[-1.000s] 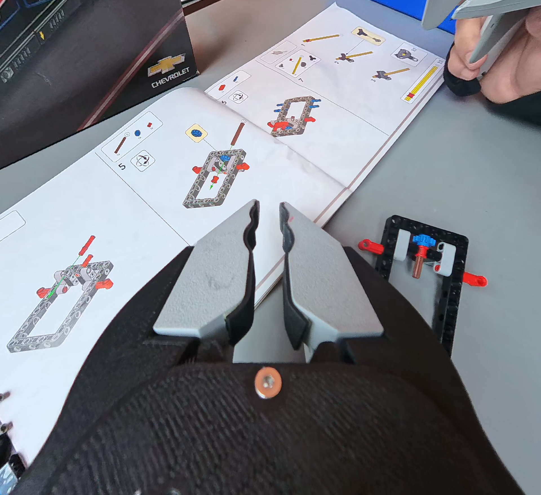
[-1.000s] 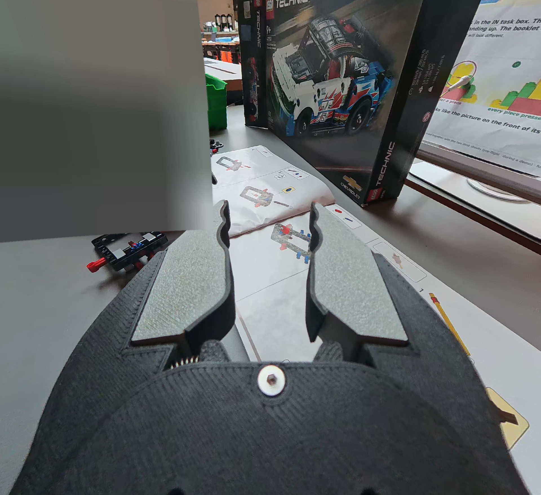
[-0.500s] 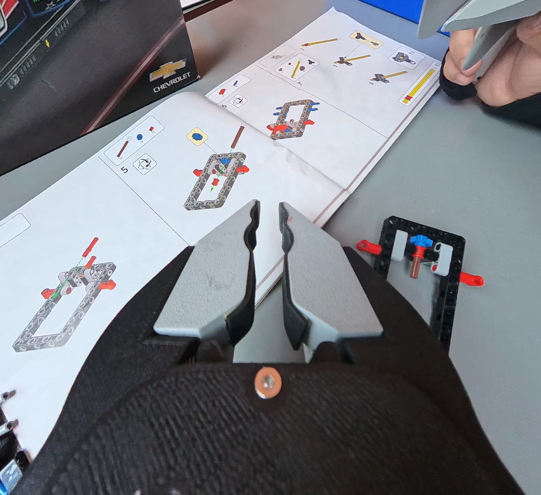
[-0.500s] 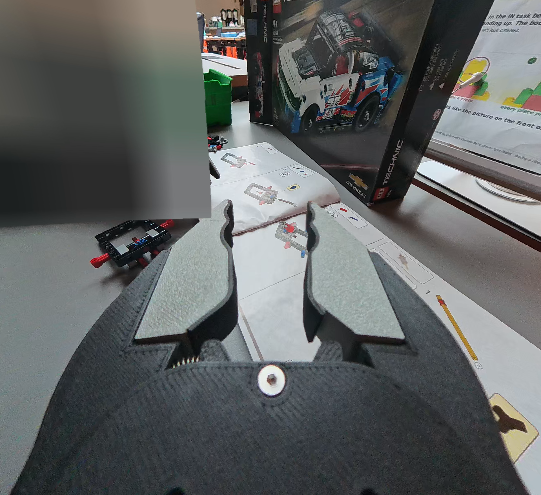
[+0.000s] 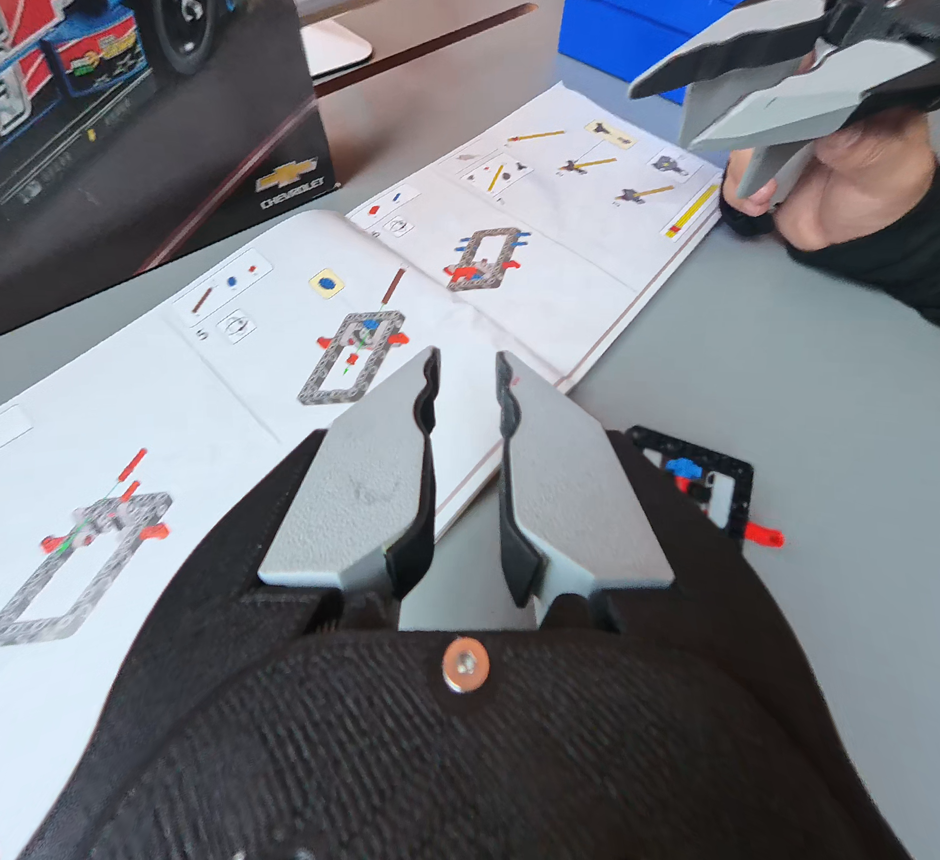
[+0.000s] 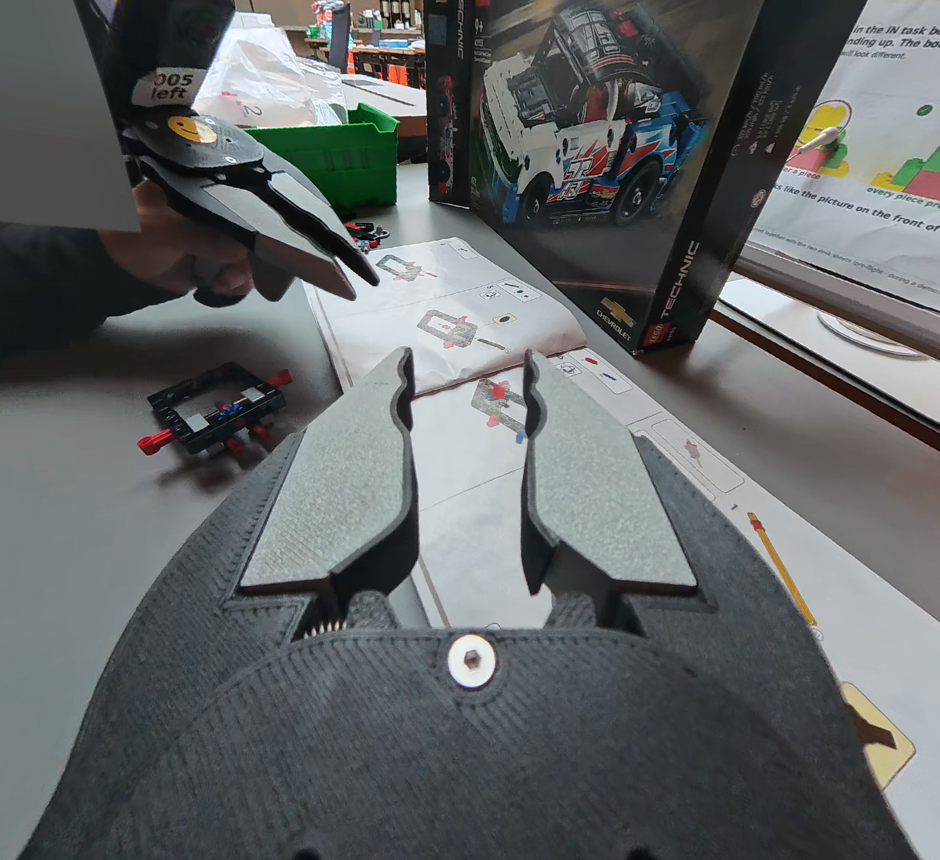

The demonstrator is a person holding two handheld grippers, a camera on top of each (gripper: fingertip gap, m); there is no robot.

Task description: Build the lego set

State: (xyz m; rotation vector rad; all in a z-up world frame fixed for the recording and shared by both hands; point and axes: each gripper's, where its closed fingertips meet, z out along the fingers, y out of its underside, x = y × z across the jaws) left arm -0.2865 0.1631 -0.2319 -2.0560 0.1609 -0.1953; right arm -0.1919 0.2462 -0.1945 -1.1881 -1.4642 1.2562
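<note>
We see the black lego frame (image 6: 216, 408) lying flat on the grey desk (image 6: 76, 556), just beside the open instruction booklet (image 6: 458, 286). Our left gripper (image 5: 465, 367) and right gripper (image 6: 465, 367) hover above the booklet, fingers parted, empty.

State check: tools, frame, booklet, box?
left tool: open, empty, above the booklet edge.
right tool: open, empty, above the booklet.
black frame assembly: flat on the table, untouched, red pins sticking out.
instruction booklet: open, lying flat.
set box: upright behind the booklet.
</note>
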